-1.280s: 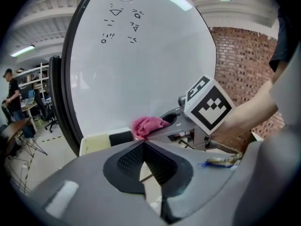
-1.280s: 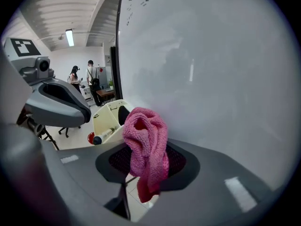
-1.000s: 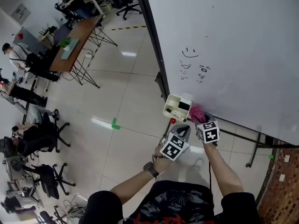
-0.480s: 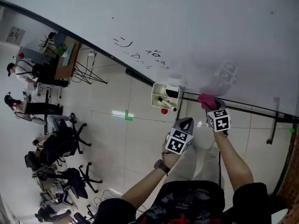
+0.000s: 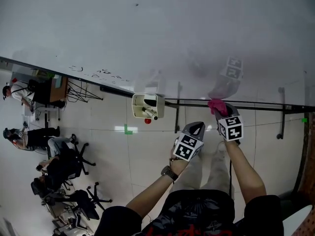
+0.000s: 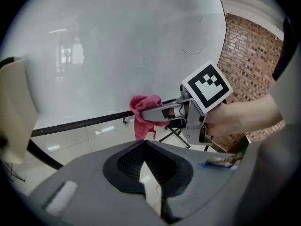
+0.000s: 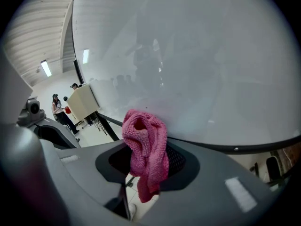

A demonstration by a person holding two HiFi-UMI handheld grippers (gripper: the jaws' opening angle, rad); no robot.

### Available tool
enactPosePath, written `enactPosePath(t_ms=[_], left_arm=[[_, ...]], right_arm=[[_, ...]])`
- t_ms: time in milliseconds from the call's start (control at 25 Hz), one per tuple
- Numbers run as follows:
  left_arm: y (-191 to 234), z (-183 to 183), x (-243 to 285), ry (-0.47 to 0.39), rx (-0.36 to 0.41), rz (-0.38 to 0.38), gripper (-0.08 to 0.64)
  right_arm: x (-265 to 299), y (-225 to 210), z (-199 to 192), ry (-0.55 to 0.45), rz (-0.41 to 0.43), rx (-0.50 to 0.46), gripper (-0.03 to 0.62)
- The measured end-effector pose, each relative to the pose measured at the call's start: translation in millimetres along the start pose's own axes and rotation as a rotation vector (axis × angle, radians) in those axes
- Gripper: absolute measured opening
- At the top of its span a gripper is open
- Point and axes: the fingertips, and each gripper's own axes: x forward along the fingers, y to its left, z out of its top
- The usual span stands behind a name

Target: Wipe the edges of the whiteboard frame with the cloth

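Now cloth (image 5: 218,106) farther along the frame (image 5: 266,104) from the tray (image 5: 139,102).

marker box (image 5: 145,105), office chairs (image 5: 64,166), brick wall (image 6: 254,55)

Pink cloth (image 7: 145,147) nubbly terry knit, matt; whiteboard (image 5: 147,33) smooth, glossy, reflective; frame (image 7: 235,148) dark, smooth; floor tiles (image 5: 147,151) glossy, pale

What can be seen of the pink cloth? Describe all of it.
The pink cloth is a small rag of knobbly, towel-like fabric, bunched into a lump with one loose end hanging down. The right gripper holds it, fingers shut on its middle. Its top sits at the black bottom frame rail of the whiteboard, and seems to touch it.
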Motion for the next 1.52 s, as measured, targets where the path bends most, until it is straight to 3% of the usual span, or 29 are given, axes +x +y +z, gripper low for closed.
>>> enactPosePath(t_ms=[920,1240,1520], left_arm=[[-142.0,58.4,90.5,0.051,0.131,-0.099,0.000],[-183.2,82.8,103.2,0.042,0.196,-0.154,0.000],[-209.6,90.3,125.4,0.051,0.206,-0.191,0.000]], right_arm=[[-115.6,-165.1,-36.6,-0.046,-0.136,0.151,0.132],[-150.6,-196.6,-49.5,-0.027,-0.189,0.140,0.132],[-178.7,-231.2,-56.3,-0.034,-0.237,0.141,0.133]])
